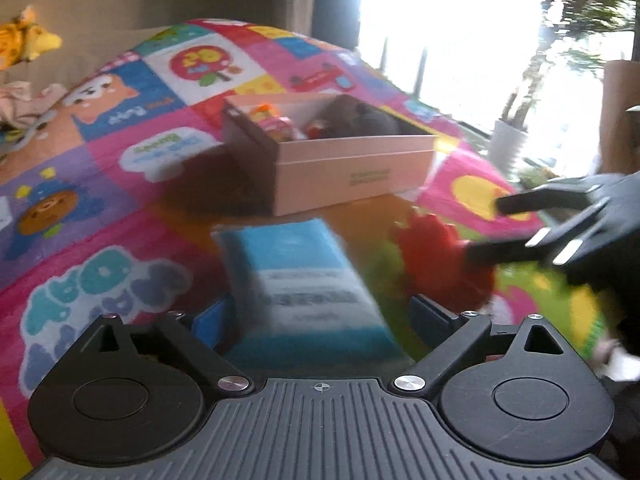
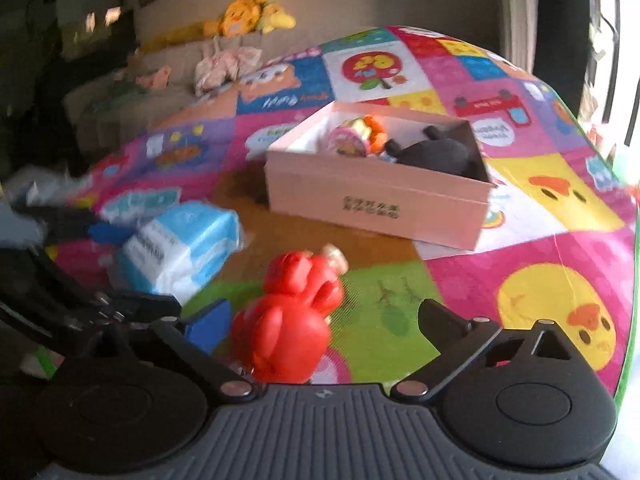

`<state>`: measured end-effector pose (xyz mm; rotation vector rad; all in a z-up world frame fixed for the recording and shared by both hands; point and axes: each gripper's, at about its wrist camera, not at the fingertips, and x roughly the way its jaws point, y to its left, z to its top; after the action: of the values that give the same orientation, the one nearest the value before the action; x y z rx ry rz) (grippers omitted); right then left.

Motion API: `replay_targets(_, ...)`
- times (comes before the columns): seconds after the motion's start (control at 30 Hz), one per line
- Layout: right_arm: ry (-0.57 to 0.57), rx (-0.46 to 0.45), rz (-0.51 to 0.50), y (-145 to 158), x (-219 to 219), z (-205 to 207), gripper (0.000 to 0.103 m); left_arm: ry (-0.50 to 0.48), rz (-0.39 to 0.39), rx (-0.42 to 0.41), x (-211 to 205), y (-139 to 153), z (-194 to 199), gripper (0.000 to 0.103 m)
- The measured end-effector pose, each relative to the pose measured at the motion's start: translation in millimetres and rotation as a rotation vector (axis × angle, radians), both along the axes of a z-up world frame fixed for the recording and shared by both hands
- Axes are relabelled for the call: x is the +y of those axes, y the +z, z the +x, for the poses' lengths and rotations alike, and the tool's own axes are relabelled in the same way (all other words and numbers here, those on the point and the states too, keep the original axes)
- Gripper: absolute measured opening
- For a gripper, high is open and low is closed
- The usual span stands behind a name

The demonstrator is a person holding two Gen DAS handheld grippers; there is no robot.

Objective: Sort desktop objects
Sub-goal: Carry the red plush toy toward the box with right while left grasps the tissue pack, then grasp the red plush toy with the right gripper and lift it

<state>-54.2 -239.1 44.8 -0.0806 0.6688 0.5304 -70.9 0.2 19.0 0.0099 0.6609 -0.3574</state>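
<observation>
In the left wrist view a blue and white tissue pack (image 1: 304, 276) lies on the play mat between the fingers of my left gripper (image 1: 316, 312). That gripper is open, with a gap at the right finger. To its right a red toy figure (image 1: 440, 256) sits by my right gripper (image 1: 486, 228). In the right wrist view the red toy figure (image 2: 292, 320) stands between the wide-open fingers of my right gripper (image 2: 324, 318), closer to the blue left pad (image 2: 208, 326). The tissue pack (image 2: 180, 248) lies to the left. Behind them is an open pink box (image 1: 352, 168) (image 2: 376, 204).
The box holds a colourful round toy (image 2: 352, 140) and a dark plush (image 2: 436, 156). A patterned play mat (image 2: 552, 240) covers the surface. A sofa (image 2: 132, 92) with yellow plush toys (image 2: 248, 12) stands at the back left. A white plant pot (image 1: 508, 140) stands by the bright window.
</observation>
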Motion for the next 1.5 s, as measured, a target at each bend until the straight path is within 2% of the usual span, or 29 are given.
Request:
replay_targets(0.1, -0.074, -0.001, 0.086, 14, -21, 21, 0.103, 0.044, -0.017, 0.019, 4, -6, 7, 0.098)
replay_targets(0.27, -0.275, 0.083, 0.222, 17, -54, 98, 0.103, 0.084, -0.062, 0.031, 14, -8, 11, 0.100)
replay_targets(0.4, -0.323, 0.117, 0.286, 9, -56, 139, 0.103, 0.094, -0.082, 0.026, 16, -10, 9, 0.100)
replay_targets(0.53, -0.284, 0.164, 0.316, 1, -36, 157, 0.103, 0.079, -0.073, 0.021, 13, -10, 7, 0.101)
replay_targets(0.6, -0.291, 0.152, 0.285, 1, -22, 154, 0.103, 0.075, -0.073, 0.021, 12, -11, 7, 0.101)
replay_targets(0.67, -0.212, 0.155, 0.264, 1, -11, 149, 0.103, 0.074, -0.082, 0.022, 13, -11, 7, 0.101)
replay_targets(0.77, -0.052, 0.171, 0.288, 3, -6, 132, 0.103, 0.076, -0.090, 0.022, 14, -11, 6, 0.101)
replay_targets(0.93, -0.058, 0.060, 0.184, 15, -8, 90, 0.103, 0.075, -0.086, 0.022, 13, -11, 6, 0.102)
replay_targets(1.17, 0.051, 0.028, 0.057, 11, 2, 18, 0.103, 0.074, -0.071, 0.026, 11, -10, 6, 0.102)
replay_targets(1.33, 0.099, 0.015, -0.074, -9, 26, -2, 0.103, 0.073, -0.051, 0.023, 8, -11, 5, 0.102)
replay_targets(1.5, 0.055, -0.092, -0.271, -24, 33, -11, 0.103, 0.075, -0.047, 0.022, 8, -11, 5, 0.103)
